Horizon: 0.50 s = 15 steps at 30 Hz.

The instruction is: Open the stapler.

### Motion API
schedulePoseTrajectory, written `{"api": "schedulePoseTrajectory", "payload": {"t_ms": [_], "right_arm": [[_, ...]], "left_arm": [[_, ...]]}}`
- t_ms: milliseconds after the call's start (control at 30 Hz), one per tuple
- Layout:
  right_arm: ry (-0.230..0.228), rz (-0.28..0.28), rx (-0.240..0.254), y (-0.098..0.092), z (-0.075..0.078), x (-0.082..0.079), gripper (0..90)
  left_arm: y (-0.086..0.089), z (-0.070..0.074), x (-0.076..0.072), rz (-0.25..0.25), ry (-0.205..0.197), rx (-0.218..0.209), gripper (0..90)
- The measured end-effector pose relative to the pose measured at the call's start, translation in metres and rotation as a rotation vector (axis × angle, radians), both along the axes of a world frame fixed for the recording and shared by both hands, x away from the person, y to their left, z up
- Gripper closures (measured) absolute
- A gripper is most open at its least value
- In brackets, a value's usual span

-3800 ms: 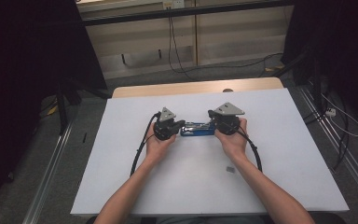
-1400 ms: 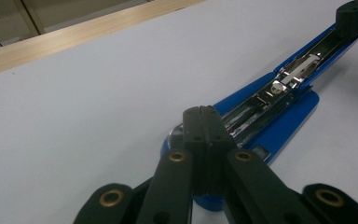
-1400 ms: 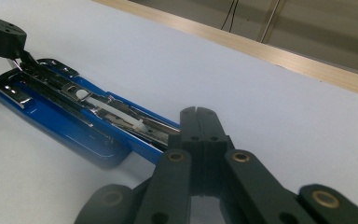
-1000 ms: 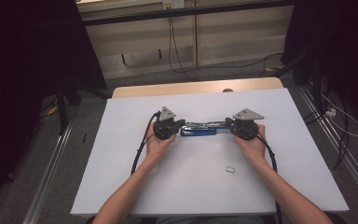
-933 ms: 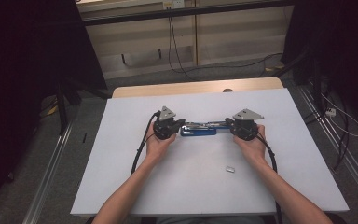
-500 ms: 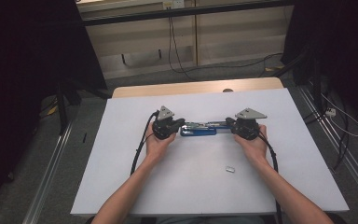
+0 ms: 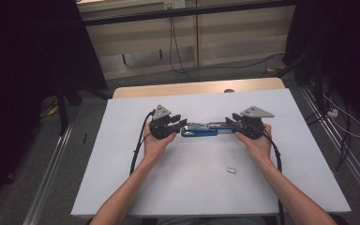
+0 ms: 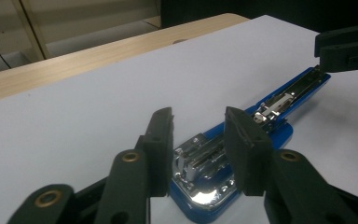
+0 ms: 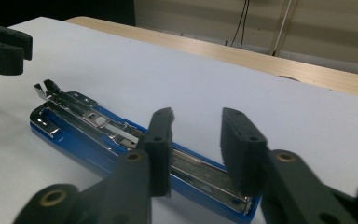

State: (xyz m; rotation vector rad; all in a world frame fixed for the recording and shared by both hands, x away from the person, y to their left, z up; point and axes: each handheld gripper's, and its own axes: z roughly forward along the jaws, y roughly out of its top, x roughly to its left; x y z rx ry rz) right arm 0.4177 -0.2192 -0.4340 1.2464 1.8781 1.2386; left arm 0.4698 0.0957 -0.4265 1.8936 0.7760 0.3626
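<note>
A blue stapler [image 7: 201, 129] lies swung open flat on the white table, chrome magazine up. My left gripper [image 7: 182, 123] is at its left end and my right gripper [image 7: 228, 123] at its right end. Both pairs of jaws have just been opening and now stand apart. In the left gripper view the chrome hinge end of the stapler [image 8: 205, 163] sits between the left gripper [image 8: 198, 116] pads without touching them. In the right gripper view the stapler [image 9: 88, 135] runs away under the parted right gripper [image 9: 196, 116].
A small metal piece [image 7: 232, 170] lies on the white tabletop [image 7: 122, 178] in front of the right hand. A bare wooden strip [image 7: 197, 88] runs along the far edge. Cables trail from both grippers toward the person. Dark stands flank the table.
Both grippers' jaws have parted from shut at the stapler's ends. Since the oldest frame, my right gripper has moved right and the stapler has lengthened.
</note>
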Motion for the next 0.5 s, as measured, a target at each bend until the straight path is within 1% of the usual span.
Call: {"api": "schedulePoseTrajectory", "payload": {"t_ms": [33,67,100,133,167,200,267,300,333,367,400,500], "right_arm": [[0.003,0.003,0.010,0.000,0.001,0.000,57.1],[0.003,0.001,0.010,0.000,0.001,0.000,53.8],[0.001,-0.005,-0.001,0.000,0.001,-0.001,51.6],[-0.003,-0.003,-0.002,0.000,0.002,-0.001,48.8],[-0.004,0.005,0.008,-0.001,0.002,-0.001,42.8],[-0.004,0.004,0.012,0.000,0.002,-0.001,38.9],[-0.004,0.017,0.014,0.000,0.003,-0.001,33.9],[-0.007,0.026,0.019,0.000,0.004,-0.002,28.2],[-0.007,0.019,0.022,0.001,0.005,-0.002,22.6],[-0.008,0.013,0.022,0.001,0.005,-0.003,20.5],[-0.011,0.017,0.026,0.000,0.006,-0.003,19.6],[-0.011,0.012,0.035,-0.002,0.009,-0.004,7.9]], "left_arm": [[0.000,0.000,0.000,0.001,0.006,0.000,62.2],[0.000,0.001,-0.001,0.008,0.009,-0.009,58.1],[0.001,0.001,-0.001,0.016,0.017,-0.011,51.0],[0.001,0.002,-0.002,0.024,0.021,-0.010,46.8],[0.001,0.002,-0.003,0.026,0.019,-0.009,42.3],[0.001,0.003,-0.004,0.029,0.018,-0.012,39.4],[0.003,0.004,-0.005,0.036,0.018,0.006,30.5],[0.003,0.005,-0.006,0.039,0.014,0.012,26.7],[0.004,0.006,-0.007,0.040,0.009,0.020,25.0],[0.005,0.007,-0.009,0.044,0.007,0.017,23.1],[0.005,0.008,-0.010,0.043,0.007,0.017,21.2],[0.007,0.010,-0.013,0.050,0.012,0.012,13.1]]}}
